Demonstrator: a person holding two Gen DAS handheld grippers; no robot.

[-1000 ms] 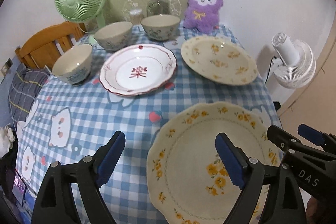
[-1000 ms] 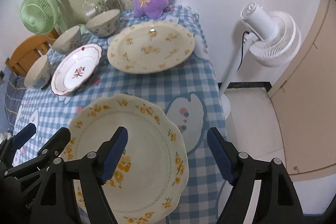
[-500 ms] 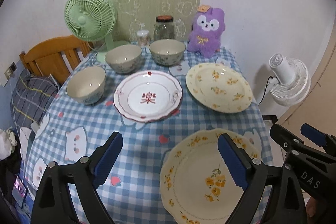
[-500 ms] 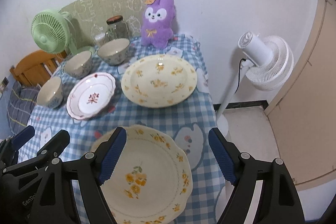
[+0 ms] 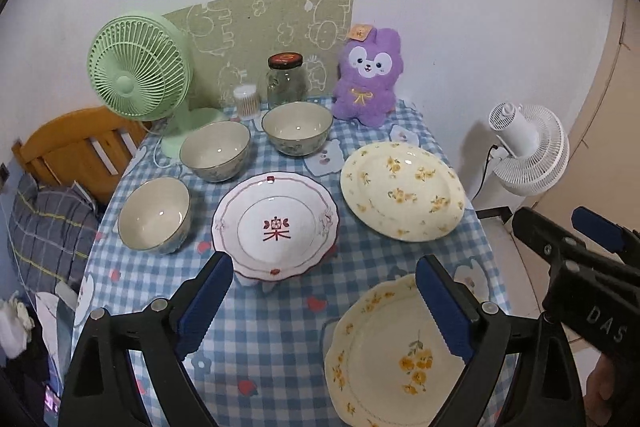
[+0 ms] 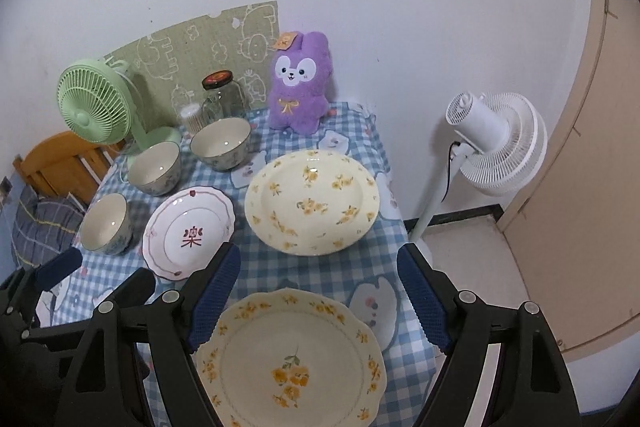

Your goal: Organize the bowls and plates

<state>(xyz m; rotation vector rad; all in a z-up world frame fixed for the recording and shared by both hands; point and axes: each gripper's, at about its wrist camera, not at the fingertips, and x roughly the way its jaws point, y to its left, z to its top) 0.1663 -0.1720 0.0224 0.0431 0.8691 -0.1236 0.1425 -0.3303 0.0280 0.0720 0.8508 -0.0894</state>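
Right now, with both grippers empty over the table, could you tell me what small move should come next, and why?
Probably lower the right gripper onto the near yellow-flowered plate: its fingers stand open just above it, nothing is stacked yet, and the plate lies closest, apart from the other yellow-flowered plate.

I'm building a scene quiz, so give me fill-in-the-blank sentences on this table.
The checked tablecloth carries ___ ceramic bowls. The white plate with a red rim lies between a bowl and a ___-flowered plate. The purple plush rabbit sits against the ___. The desk fan is ___.
Missing: three; yellow; wall; green
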